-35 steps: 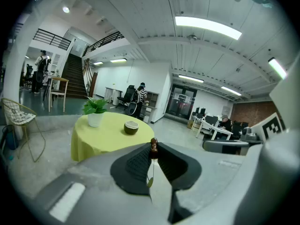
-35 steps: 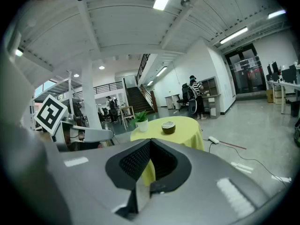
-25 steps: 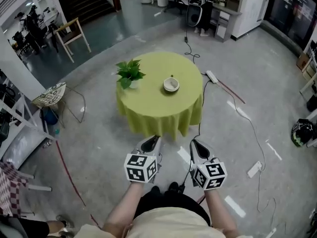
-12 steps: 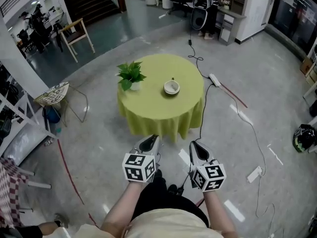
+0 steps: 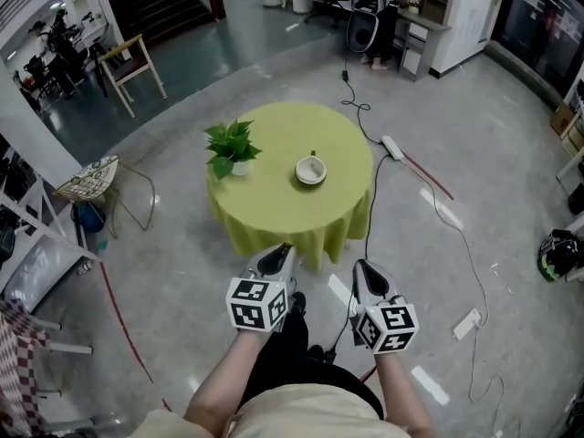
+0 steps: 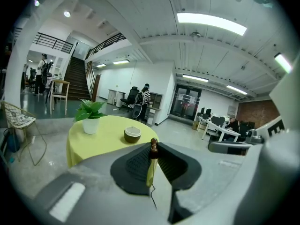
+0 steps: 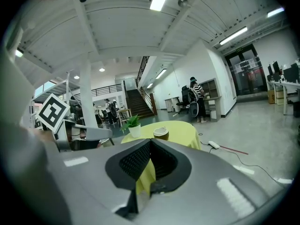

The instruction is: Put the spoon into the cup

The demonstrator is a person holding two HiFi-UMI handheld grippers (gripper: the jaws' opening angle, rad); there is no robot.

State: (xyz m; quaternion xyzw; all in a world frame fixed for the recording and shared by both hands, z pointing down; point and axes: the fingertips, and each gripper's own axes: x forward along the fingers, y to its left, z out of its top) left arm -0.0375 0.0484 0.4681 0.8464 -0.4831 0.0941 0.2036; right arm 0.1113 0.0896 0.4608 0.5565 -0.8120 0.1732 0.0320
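Fingers [image 6: 136,163] of the left gripper [image 5: 281,252] were closed on the spoon [image 6: 153,147]. Only its slim, brown, bead-turned handle end showed, standing up between the ribbed black pads. Fingers [image 7: 133,161] of the right gripper [image 5: 363,268] met at the tips with nothing between them. Both grippers had smooth grey shells and were held side by side over the grey floor [image 5: 182,272], well apart from the round tabletop [image 5: 274,203].

A yellow-green cloth covered the tabletop and hung in soft folds. The cup [image 5: 311,171] stood near its centre; it was low and round, brown outside and pale inside. A leafy potted plant [image 5: 229,146] in a white pot stood near the cup on its left.

Compared with the earlier head view, the tabletop, cup and potted plant sat lower and slightly further left in the picture. The grippers kept the same positions in the picture.
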